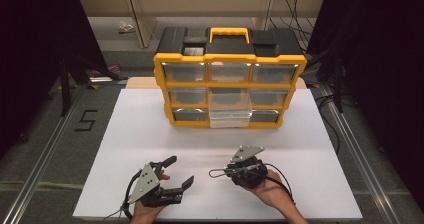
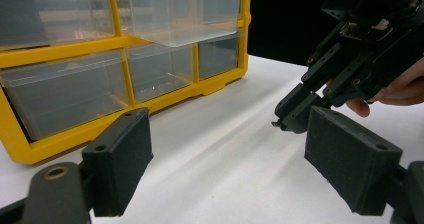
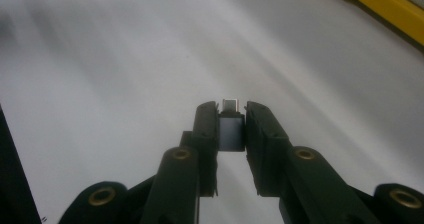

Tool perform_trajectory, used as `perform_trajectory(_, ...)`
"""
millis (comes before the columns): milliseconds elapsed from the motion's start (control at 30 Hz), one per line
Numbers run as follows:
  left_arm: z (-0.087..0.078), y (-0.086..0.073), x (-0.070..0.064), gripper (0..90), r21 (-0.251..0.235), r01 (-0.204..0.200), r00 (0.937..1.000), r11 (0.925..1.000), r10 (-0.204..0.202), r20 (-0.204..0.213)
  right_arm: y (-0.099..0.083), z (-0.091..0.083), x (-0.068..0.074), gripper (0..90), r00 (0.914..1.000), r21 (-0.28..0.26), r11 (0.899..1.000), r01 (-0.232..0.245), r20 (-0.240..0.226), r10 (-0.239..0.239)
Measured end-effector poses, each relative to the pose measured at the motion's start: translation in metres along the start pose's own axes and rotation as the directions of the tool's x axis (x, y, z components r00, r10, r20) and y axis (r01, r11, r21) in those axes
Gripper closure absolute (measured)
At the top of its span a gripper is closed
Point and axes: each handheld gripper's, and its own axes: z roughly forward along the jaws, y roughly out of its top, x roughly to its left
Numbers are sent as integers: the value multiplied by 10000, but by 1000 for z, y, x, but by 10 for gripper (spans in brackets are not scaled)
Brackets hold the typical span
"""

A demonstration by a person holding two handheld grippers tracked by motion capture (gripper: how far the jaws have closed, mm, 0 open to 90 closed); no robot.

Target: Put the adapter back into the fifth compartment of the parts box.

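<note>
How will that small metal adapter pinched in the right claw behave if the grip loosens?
The small adapter looks rigid and light, so it likely needs little force. Its smooth grey sides may slip between the right claw. Its boxy shape probably won't roll on the table.

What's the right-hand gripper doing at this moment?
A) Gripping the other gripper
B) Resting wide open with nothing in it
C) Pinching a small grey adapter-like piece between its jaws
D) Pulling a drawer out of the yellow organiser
C: in the right gripper view, the right gripper has its jaws closed on a small grey adapter-like piece, above the white table.
</note>
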Motion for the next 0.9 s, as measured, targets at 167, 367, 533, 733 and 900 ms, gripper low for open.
perform_trajectory(167,0,0,0,185,-14,-13,10000,10000,13,0,1,-4,0,760,10000,-201,9998,5,46,-4)
perform_trajectory(367,0,0,0,185,-9,-25,10000,10000,25,-5,2,-6,0,760,10000,-325,9995,24,38,-23)
perform_trajectory(533,0,0,0,186,-15,-39,10000,10000,39,-9,3,-9,0,760,10000,-458,9989,42,59,-39)
perform_trajectory(733,0,0,0,186,-12,-57,10000,10000,57,-4,5,-13,0,760,10000,-569,9984,2,93,4)
perform_trajectory(900,0,0,0,186,-23,-62,10000,10000,62,-14,6,-16,0,761,9999,-681,9977,46,95,-40)
